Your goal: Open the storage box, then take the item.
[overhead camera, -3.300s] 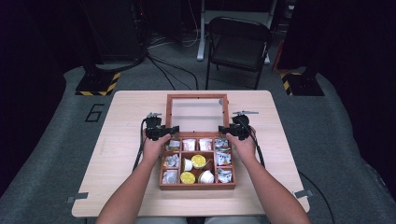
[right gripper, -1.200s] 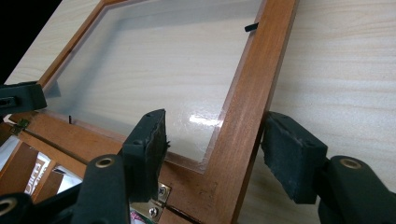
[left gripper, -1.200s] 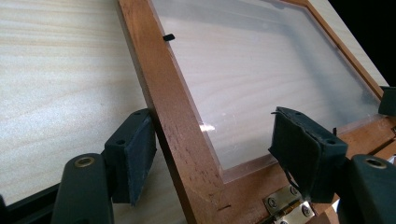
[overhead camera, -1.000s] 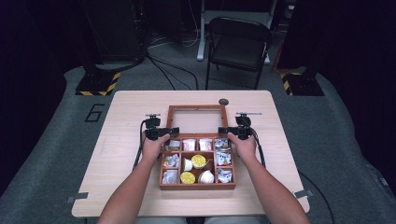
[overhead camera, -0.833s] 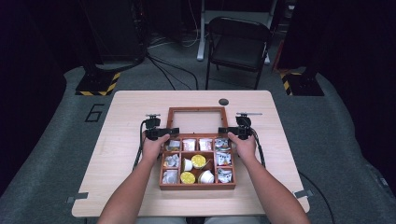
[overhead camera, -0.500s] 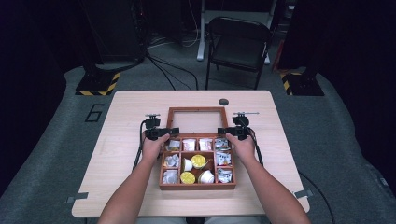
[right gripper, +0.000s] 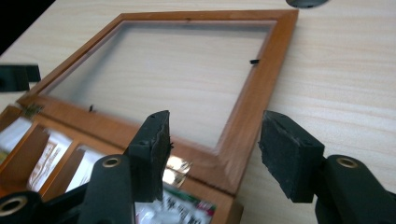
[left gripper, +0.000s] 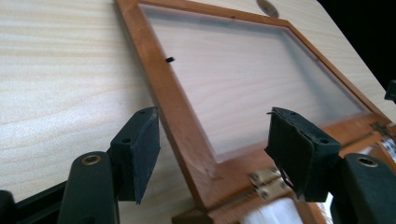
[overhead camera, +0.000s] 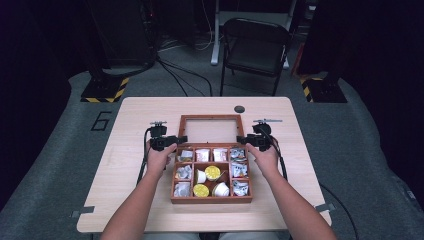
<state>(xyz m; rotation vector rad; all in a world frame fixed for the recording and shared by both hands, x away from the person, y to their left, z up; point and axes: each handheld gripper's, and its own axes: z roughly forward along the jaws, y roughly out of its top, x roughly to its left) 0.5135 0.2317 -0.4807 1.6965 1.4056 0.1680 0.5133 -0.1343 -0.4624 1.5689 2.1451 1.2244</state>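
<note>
The wooden box (overhead camera: 211,175) sits in the middle of the desk (overhead camera: 130,150), near its front edge, its nine compartments holding packets and small cups. Its glass lid (overhead camera: 208,129) lies open flat behind it toward the far edge. The left gripper (left gripper: 212,154) straddles the lid's hinge-side corner, jaws apart and just closing, pads clear of the wood. The right gripper (right gripper: 215,154) straddles the opposite hinge-side corner the same way. A small dark disc (overhead camera: 239,109) lies near the far edge.
</note>
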